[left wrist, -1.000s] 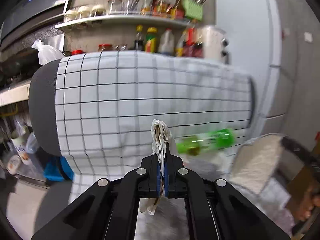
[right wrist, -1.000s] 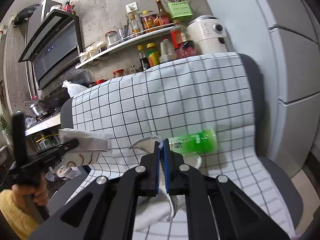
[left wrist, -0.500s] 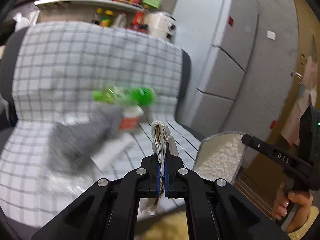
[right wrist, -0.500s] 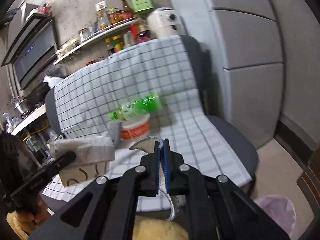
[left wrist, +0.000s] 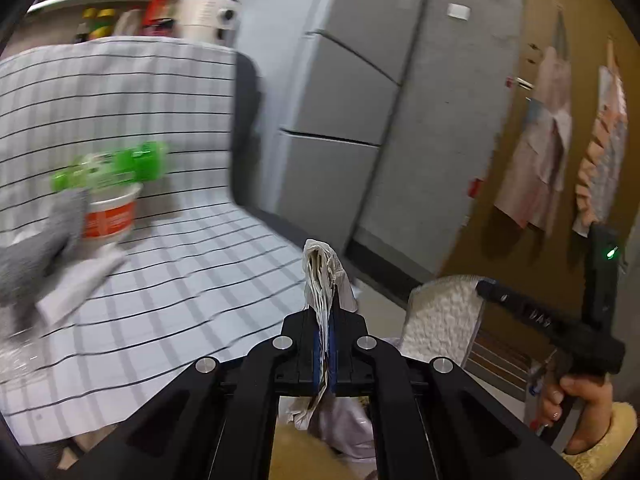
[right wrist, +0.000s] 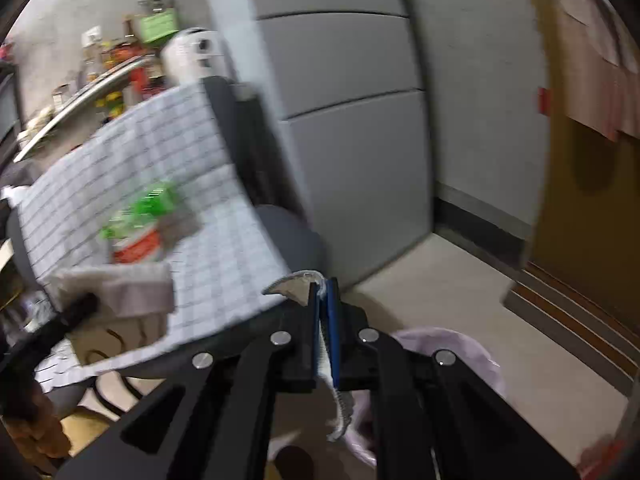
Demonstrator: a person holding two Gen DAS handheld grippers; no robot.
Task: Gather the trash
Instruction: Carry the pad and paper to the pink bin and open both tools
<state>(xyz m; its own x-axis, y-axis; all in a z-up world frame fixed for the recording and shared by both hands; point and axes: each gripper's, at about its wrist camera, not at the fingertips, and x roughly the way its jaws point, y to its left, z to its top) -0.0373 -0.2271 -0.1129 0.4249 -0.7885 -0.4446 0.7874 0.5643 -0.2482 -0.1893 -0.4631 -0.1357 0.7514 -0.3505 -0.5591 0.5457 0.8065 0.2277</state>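
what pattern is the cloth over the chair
White with a thin dark grid check; the cloth shows best in the left wrist view.

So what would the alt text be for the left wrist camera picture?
The left gripper, shut on a crumpled paper bag, hangs beside a chair draped in checked cloth; a blurred green bottle and a red-and-white cup lie there.

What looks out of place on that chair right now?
Trash on the checked chair cover: a green bottle lies on its side atop a red-and-white cup, with a grey rag beside them. Motion blur hides finer detail.
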